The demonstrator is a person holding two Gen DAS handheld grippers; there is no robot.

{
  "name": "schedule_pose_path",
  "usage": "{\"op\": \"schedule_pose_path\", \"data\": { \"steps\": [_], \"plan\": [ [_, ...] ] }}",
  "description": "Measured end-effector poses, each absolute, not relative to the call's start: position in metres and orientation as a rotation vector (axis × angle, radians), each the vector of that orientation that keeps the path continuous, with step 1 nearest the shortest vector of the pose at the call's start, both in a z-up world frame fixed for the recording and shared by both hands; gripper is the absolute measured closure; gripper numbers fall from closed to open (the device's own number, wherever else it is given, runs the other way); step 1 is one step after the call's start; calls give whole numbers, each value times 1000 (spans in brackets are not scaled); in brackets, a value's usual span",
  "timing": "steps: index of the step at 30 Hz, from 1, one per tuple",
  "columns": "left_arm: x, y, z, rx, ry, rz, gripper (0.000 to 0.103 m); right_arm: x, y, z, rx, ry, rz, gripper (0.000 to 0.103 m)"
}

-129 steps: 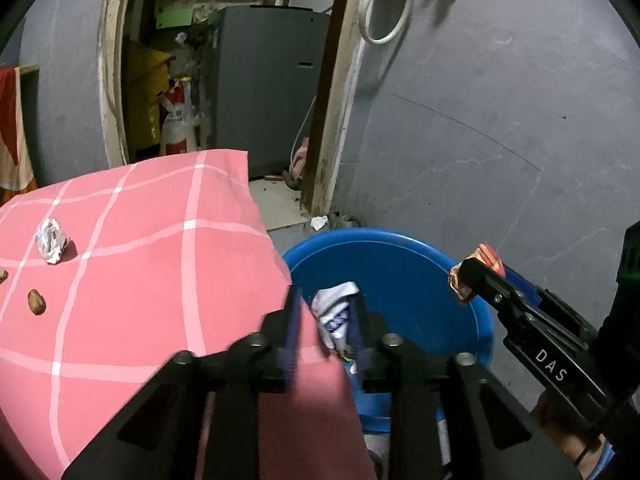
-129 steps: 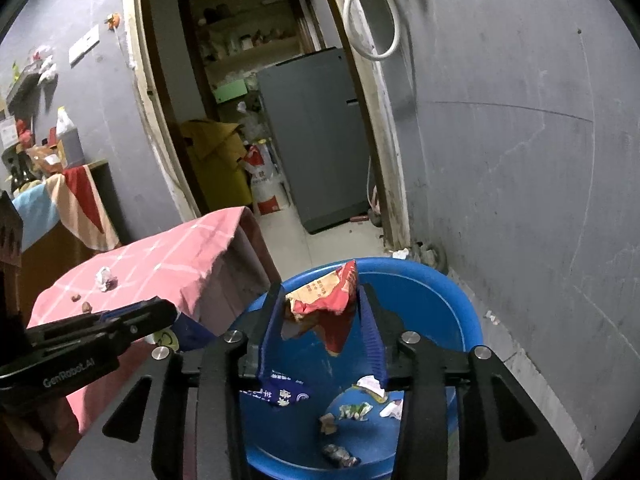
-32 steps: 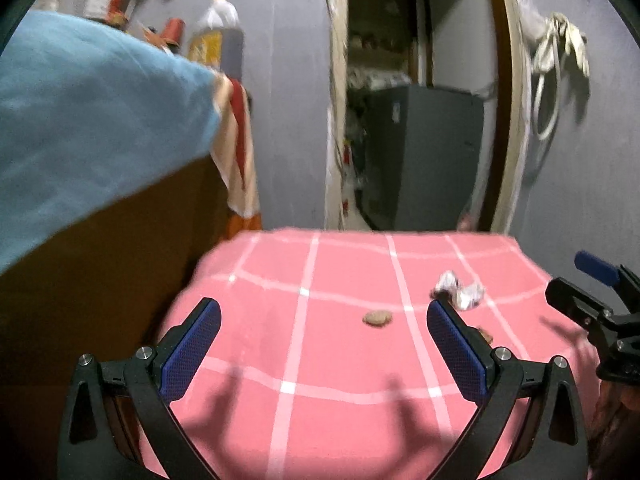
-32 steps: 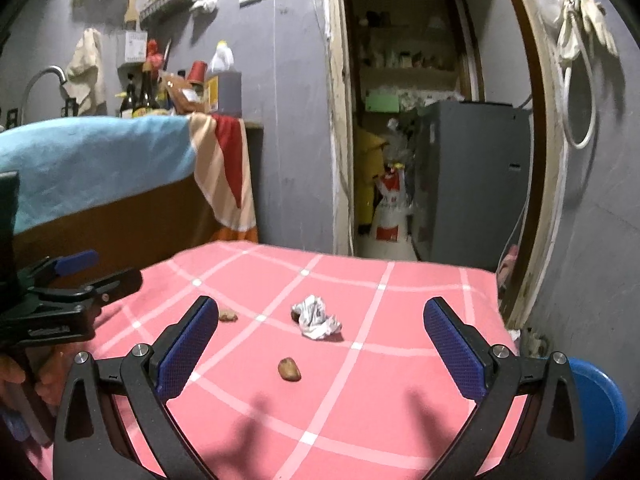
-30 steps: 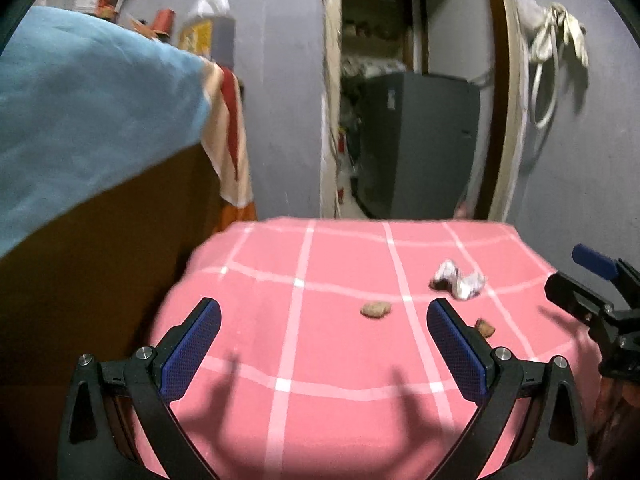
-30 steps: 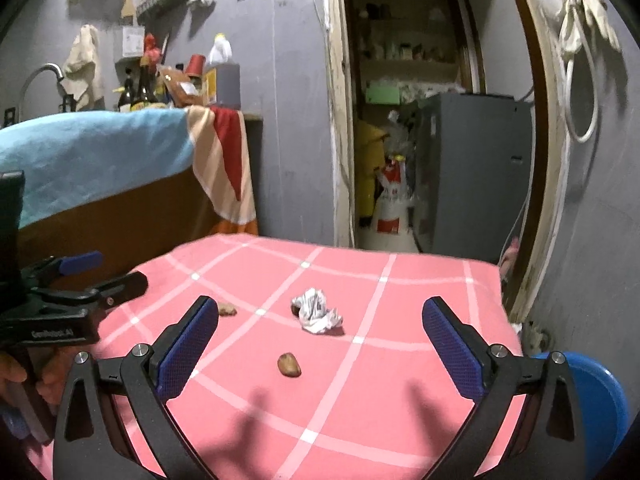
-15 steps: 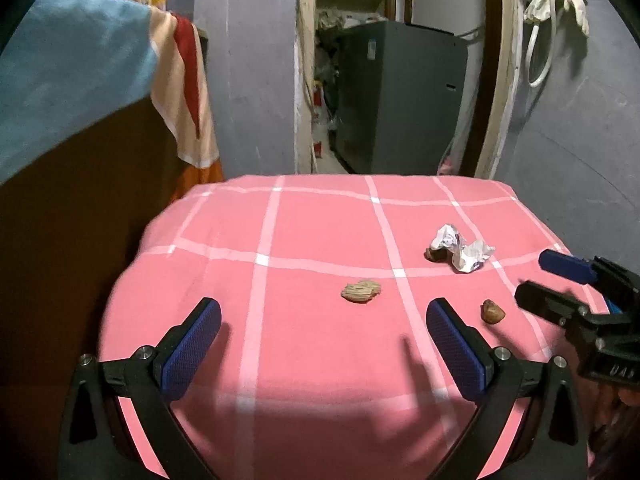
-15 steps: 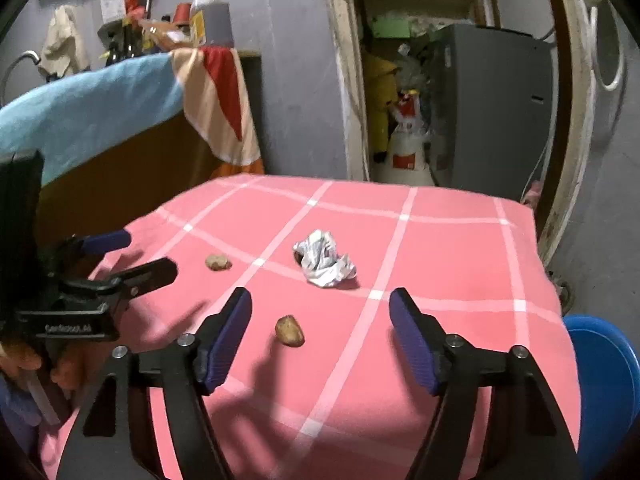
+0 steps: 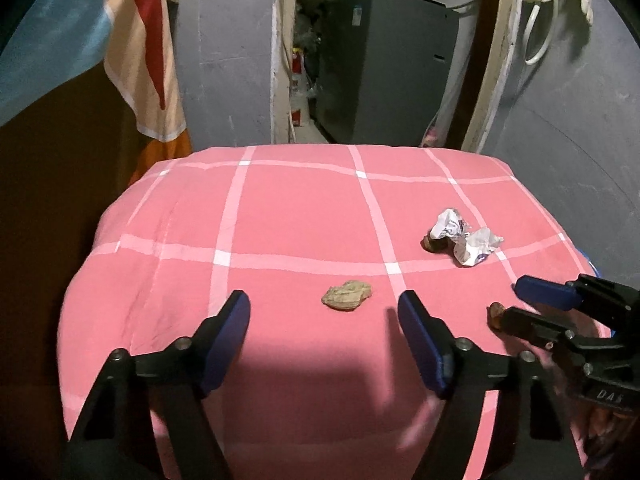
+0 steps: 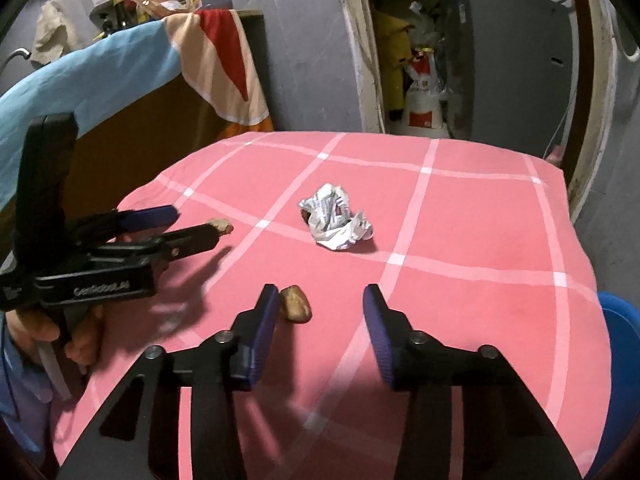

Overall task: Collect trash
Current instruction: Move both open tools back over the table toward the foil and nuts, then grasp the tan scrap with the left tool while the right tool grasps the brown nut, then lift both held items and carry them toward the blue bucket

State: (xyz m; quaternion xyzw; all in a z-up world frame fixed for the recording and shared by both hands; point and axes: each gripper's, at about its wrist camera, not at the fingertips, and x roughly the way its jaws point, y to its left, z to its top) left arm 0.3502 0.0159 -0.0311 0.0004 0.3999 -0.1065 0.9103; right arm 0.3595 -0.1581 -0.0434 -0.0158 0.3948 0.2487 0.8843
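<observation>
A pink checked cloth [image 9: 280, 216] covers the table. On it lie a tan shell scrap [image 9: 346, 295], a crumpled white wrapper [image 9: 464, 238] and a brown nut piece [image 10: 295, 303]. My left gripper [image 9: 324, 328] is open, just short of the tan scrap. My right gripper [image 10: 320, 320] is open and empty; the brown piece lies just inside its left fingertip. The wrapper [image 10: 335, 222] lies further ahead of it. The left gripper [image 10: 172, 226] shows in the right wrist view, the right gripper [image 9: 520, 304] in the left wrist view.
A blue tub [image 10: 620, 344] stands beside the table's right edge. A brown cabinet [image 9: 60, 160] with a draped blue, cream and red towel [image 10: 120, 64] is on the left. A doorway with a grey appliance [image 9: 380, 68] lies behind the table.
Both grippers moved forward and down over the table toward the scraps. Both jaw pairs narrowed from wide open to partly open. Earlier, both dropped wrappers into the blue tub.
</observation>
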Motion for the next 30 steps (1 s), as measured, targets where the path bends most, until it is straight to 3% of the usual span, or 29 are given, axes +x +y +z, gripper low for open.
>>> {"op": "schedule_pose_path", "data": {
  "steps": [12,21,30],
  "plan": [
    [360,2,-36,69,863,-240,51,359,-148,-46,-70,846,542,73],
    [362,-4,-37,79,878,-248,80,363,-148,-46,-53,855,564,87],
    [355,-4,-35,41,867,-243,80,363,-154,-46,-19,850,576,89]
  ]
}}
